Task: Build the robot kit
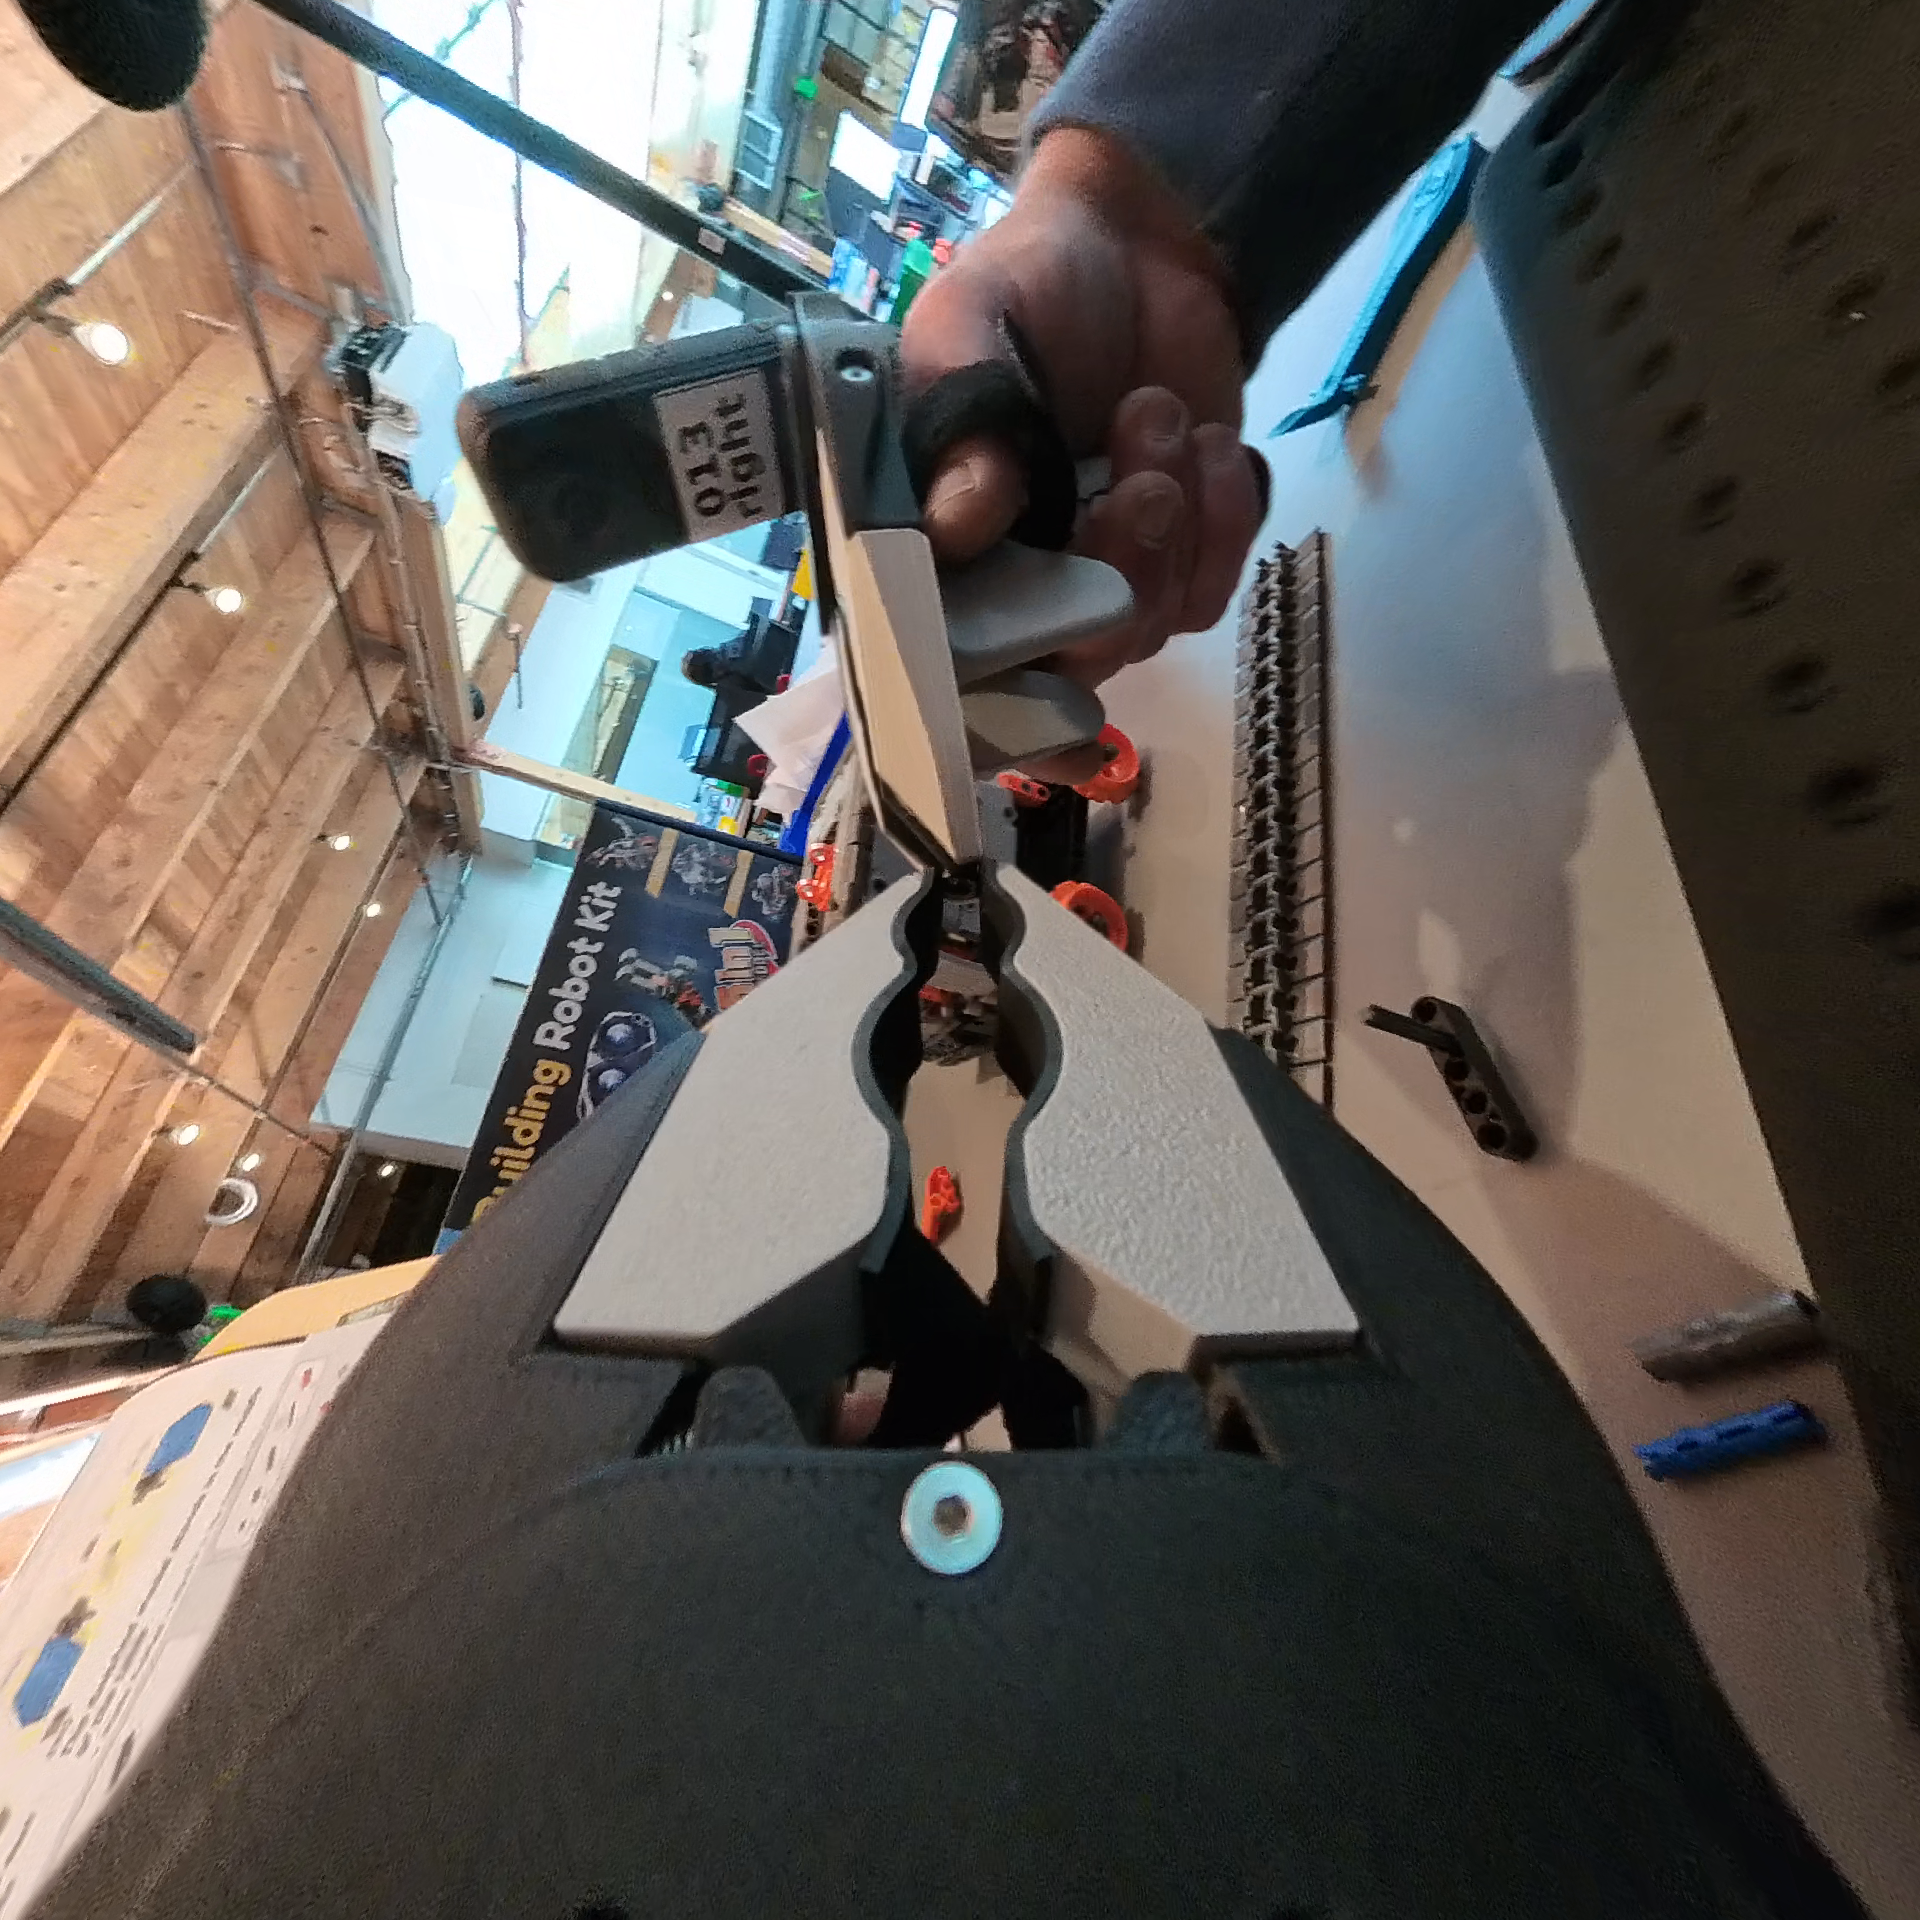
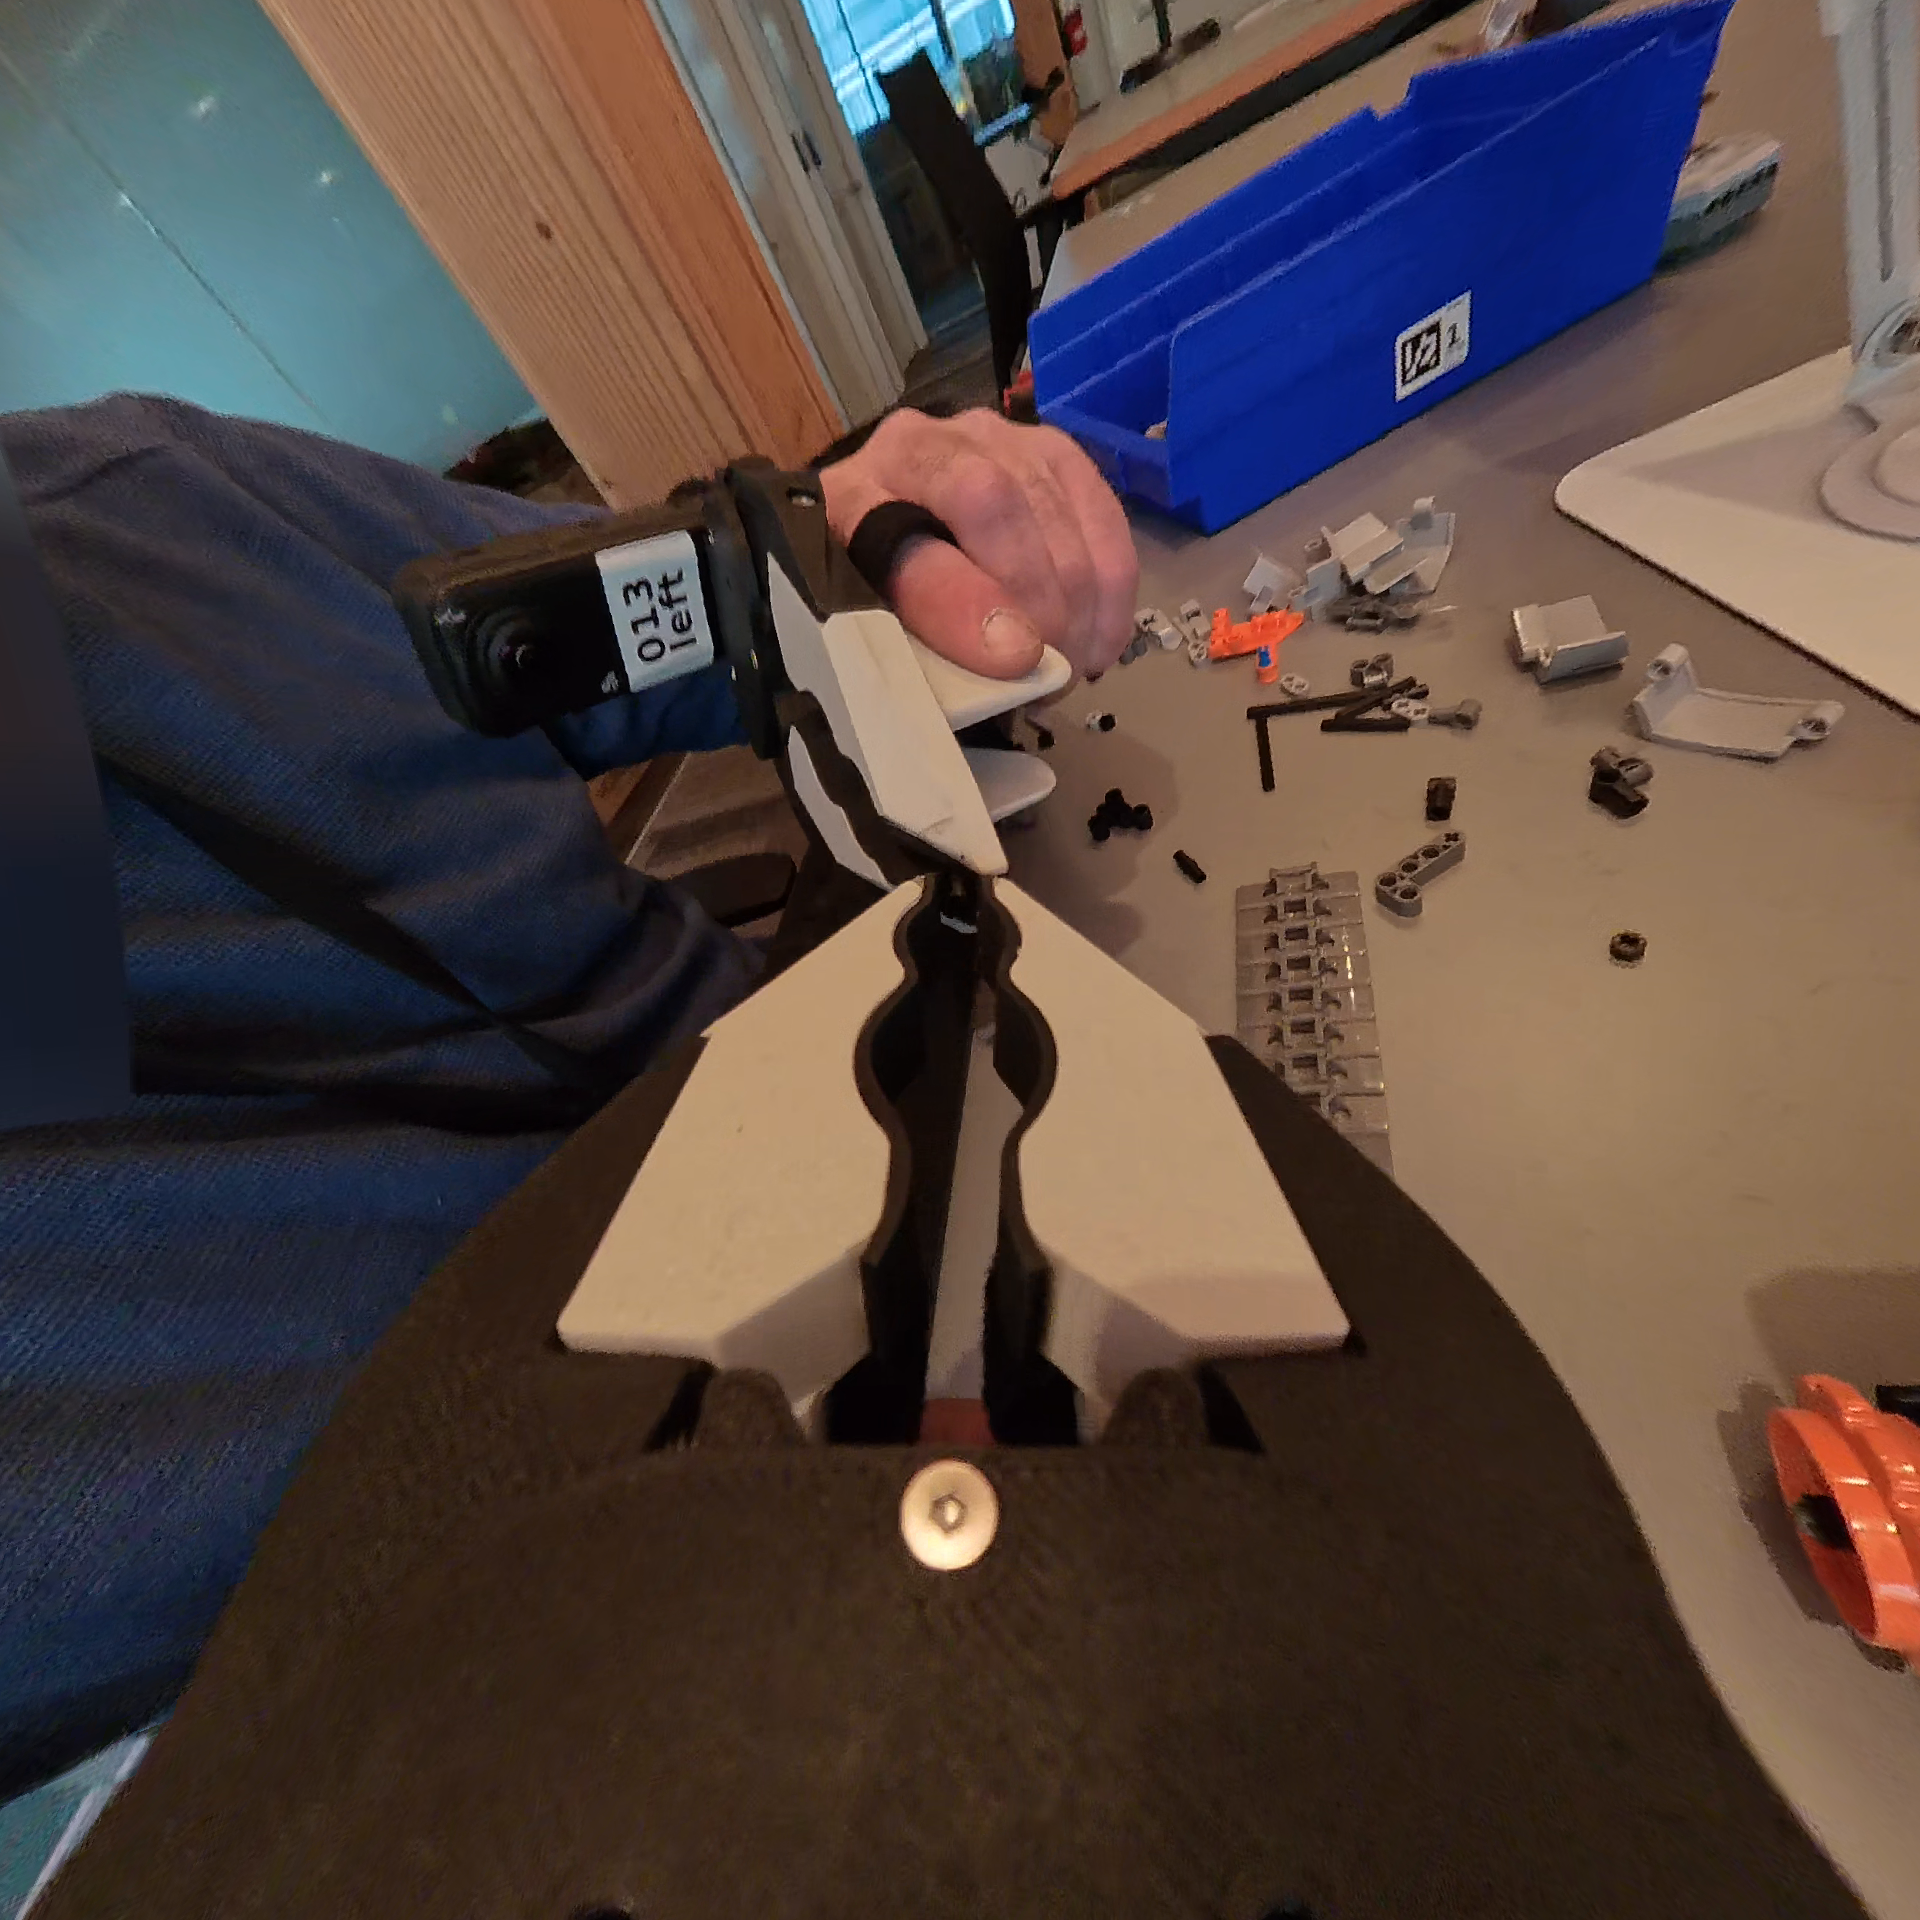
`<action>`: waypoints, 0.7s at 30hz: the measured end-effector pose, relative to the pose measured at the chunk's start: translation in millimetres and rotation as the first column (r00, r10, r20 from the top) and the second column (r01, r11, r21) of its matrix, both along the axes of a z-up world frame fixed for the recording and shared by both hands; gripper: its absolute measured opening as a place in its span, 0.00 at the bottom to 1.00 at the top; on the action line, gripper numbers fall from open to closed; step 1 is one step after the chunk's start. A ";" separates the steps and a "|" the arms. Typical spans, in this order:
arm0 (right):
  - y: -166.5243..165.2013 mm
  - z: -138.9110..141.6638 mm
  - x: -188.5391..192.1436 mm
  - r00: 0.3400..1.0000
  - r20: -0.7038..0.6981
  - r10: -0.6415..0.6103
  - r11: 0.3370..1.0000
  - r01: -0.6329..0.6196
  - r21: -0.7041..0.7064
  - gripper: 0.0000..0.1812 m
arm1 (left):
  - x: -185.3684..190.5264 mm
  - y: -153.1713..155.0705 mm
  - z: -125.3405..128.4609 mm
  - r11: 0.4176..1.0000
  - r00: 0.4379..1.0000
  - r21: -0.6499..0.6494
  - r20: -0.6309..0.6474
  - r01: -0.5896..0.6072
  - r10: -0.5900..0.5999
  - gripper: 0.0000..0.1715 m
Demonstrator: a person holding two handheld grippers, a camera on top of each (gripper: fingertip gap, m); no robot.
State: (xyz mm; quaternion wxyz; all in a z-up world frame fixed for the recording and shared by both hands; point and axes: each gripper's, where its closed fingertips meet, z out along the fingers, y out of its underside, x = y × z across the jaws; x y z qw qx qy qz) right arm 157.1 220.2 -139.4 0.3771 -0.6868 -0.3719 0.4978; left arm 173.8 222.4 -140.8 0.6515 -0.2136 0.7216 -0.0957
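My two grippers meet tip to tip above a grey table (image 2: 1558, 1091). In the left wrist view my left gripper (image 1: 956, 894) is almost shut, with a small dark piece (image 1: 961, 920) pinched at its tips. The right gripper (image 1: 961, 857), held in a hand, comes down from above and touches the same spot. In the right wrist view my right gripper (image 2: 956, 894) is closed on the small black piece (image 2: 954, 914). The left gripper (image 2: 971, 862) reaches in from the upper left with its jaws together. The piece is mostly hidden by the fingertips.
A grey tread strip (image 2: 1309, 997) lies just right of the grippers. Loose grey, black and orange parts (image 2: 1351, 707) are scattered beyond it. A blue bin (image 2: 1351, 291) stands behind them. A built model with orange wheels (image 1: 1091, 904), a black beam (image 1: 1475, 1081) and a blue pin (image 1: 1730, 1439) lie nearby. The blue pin (image 1: 1730, 1439) is about 15 centimeters from both grippers' fingertips.
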 end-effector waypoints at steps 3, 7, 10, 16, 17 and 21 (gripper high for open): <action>4.4 9.7 0.3 0.997 -0.067 -0.048 0.999 0.049 0.021 0.02 | 0.1 4.2 9.1 0.999 0.998 -0.016 0.059 -0.033 0.034 0.03; 9.1 20.0 1.4 0.985 -0.138 -0.104 0.993 0.112 0.046 0.03 | 0.3 8.3 19.3 0.997 0.989 -0.036 0.134 -0.064 0.069 0.03; 10.4 26.5 1.3 0.975 -0.181 -0.132 0.987 0.146 0.065 0.02 | 0.3 9.0 24.8 0.996 0.984 -0.063 0.163 -0.068 0.077 0.03; 9.6 24.8 2.5 0.981 -0.126 -0.146 0.980 0.161 0.118 0.02 | -2.4 11.7 23.9 0.993 0.982 -0.065 0.154 -0.098 0.107 0.06; 9.9 20.9 4.4 0.986 -0.073 -0.151 0.975 0.160 0.153 0.02 | -5.0 13.8 19.1 0.990 0.987 -0.100 0.116 -0.102 0.114 0.06; 4.1 -18.7 10.7 0.933 0.333 -0.139 0.944 0.023 0.330 0.02 | -19.8 19.7 -32.0 0.919 0.977 -0.357 -0.186 -0.170 0.108 0.08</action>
